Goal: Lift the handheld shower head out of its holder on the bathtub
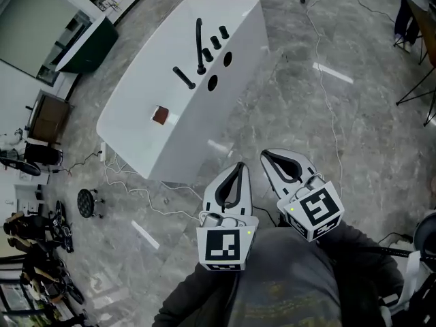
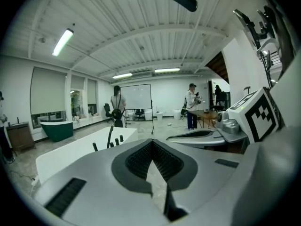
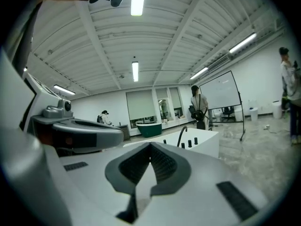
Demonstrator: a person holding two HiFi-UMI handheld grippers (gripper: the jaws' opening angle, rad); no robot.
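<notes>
Two tools low in head view, near 6 o'clock: left gripper (image 1: 231, 184) and right gripper (image 1: 287, 166), side by side, both clenched on nothing. Bathtub (image 1: 228, 118) well apart, toward 11 o'clock. Handheld shower head (image 1: 183, 78) apparently in holder on tub deck, beside faucet (image 1: 199, 45), untouched. Judgement: nothing done; approach, grasp, lift remain.

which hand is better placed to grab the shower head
left, slightly: the left hand-held gripper sits nearer the shower head on the bathtub than the right hand-held gripper; both are shut, well short of it
</notes>
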